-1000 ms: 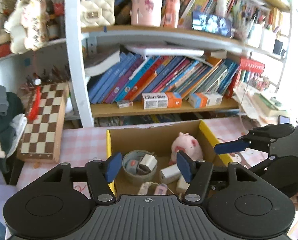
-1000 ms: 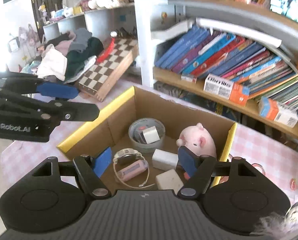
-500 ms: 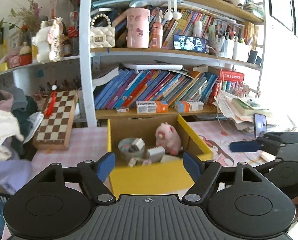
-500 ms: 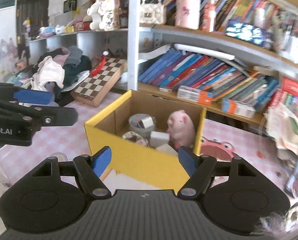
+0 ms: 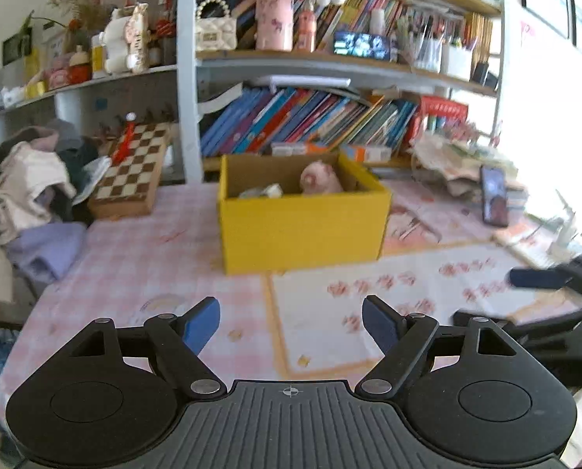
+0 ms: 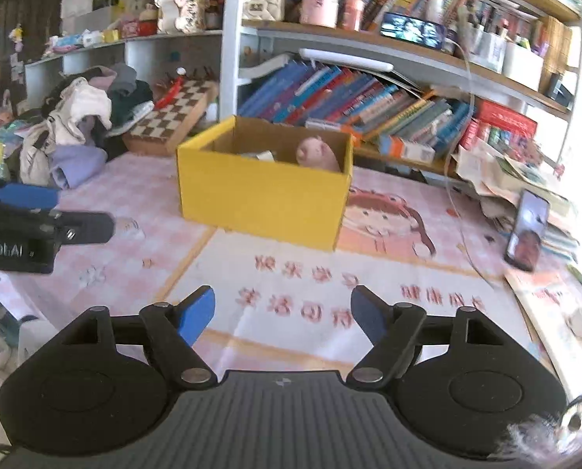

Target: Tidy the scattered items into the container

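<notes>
A yellow cardboard box (image 5: 302,222) stands on the pink checked table; it also shows in the right wrist view (image 6: 263,199). A pink pig toy (image 5: 318,178) and small pale items (image 5: 261,191) lie inside it; the pig also shows in the right wrist view (image 6: 316,152). My left gripper (image 5: 291,324) is open and empty, well in front of the box. My right gripper (image 6: 283,314) is open and empty, also well back from the box. Each gripper shows at the edge of the other's view.
A chessboard (image 5: 131,168) leans by a pile of clothes (image 5: 25,195) at the left. A bookshelf (image 5: 310,117) stands behind the box. A phone (image 6: 527,230) is propped by stacked papers at the right. A printed mat (image 6: 330,293) covers the table in front.
Both grippers have pulled back from over the box, which now stands farther away. Both stay open and empty.
</notes>
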{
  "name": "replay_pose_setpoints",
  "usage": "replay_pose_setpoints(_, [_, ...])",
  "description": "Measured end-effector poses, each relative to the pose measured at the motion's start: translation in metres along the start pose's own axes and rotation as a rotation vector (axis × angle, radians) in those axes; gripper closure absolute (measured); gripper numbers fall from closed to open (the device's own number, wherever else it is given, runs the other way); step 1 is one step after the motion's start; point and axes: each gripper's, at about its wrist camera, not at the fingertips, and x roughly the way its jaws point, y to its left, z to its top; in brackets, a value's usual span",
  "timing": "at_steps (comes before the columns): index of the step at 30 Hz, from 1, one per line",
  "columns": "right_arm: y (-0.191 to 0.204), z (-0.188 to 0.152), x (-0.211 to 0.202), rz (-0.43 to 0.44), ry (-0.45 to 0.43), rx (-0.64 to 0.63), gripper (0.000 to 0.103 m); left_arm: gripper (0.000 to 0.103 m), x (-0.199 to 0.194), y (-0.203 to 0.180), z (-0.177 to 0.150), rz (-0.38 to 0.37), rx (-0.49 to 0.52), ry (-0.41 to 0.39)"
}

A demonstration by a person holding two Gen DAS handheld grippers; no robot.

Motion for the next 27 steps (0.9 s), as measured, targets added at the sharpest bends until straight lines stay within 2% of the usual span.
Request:
replay_pose_setpoints(6, [0.008,-0.021,-0.002,-0.044,0.034,0.029,0.02,0.017,-0.003,0.0,-0.031,0.061,0.013,0.054])
replay_pose_setpoints(8, [0.01,-0.023,-0.001,-0.039,0.047,0.032,0.013,0.012,-0.003,0.001,-0.034,0.069,0.007,0.062])
replay_pose_setpoints(13, [0.014,-0.027,0.004,-0.034,0.076,0.031,0.004,0.006,-0.001,0.003,-0.038,0.069,-0.011,0.09])
replay_pose_setpoints(18, [0.014,-0.028,0.006,-0.038,0.1,0.046,0.0,0.002,0.001,0.003,-0.041,0.071,-0.011,0.114])
replay_pose_setpoints(27, [0.01,-0.031,0.004,-0.041,0.122,0.072,0.0,0.001,0.004,-0.003,-0.044,0.068,0.007,0.144])
